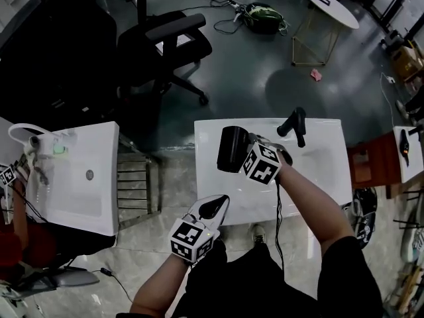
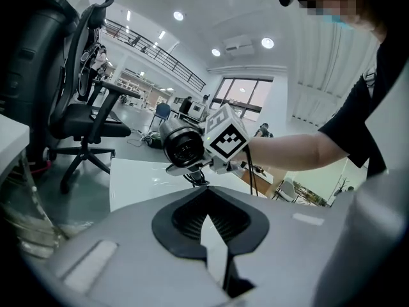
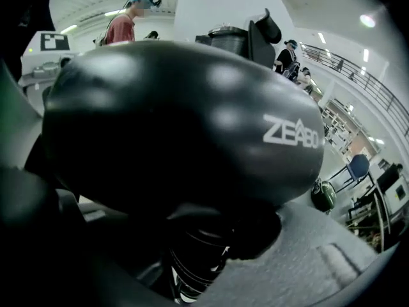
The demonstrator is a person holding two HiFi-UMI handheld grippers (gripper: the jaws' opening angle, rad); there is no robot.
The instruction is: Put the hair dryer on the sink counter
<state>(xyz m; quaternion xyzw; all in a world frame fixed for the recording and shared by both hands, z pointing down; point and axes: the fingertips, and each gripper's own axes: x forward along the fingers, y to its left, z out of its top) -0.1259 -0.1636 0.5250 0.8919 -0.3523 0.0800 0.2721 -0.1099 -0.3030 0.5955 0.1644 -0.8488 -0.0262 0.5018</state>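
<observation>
Black dryer (image 1: 232, 149) is clamped by its handle in your right gripper (image 1: 248, 152), over the counter (image 1: 318, 184). Lower it slow, lay it flat on the bare white below, then let go. Left gripper (image 1: 213, 207) is closed and empty.

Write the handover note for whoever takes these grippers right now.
Left gripper: jaws together, empty, at the front edge of the sink counter.
Right gripper: clamped on the handle of the hair dryer.
Hair dryer: held over the left part of the counter, nozzle pointing left, apparently not resting on it. Its cord hangs down toward the person. The black faucet stands at the back right.
Done: dryer picked up and brought over the counter.
Left: lower it onto the bare counter, open the jaws, withdraw.
</observation>
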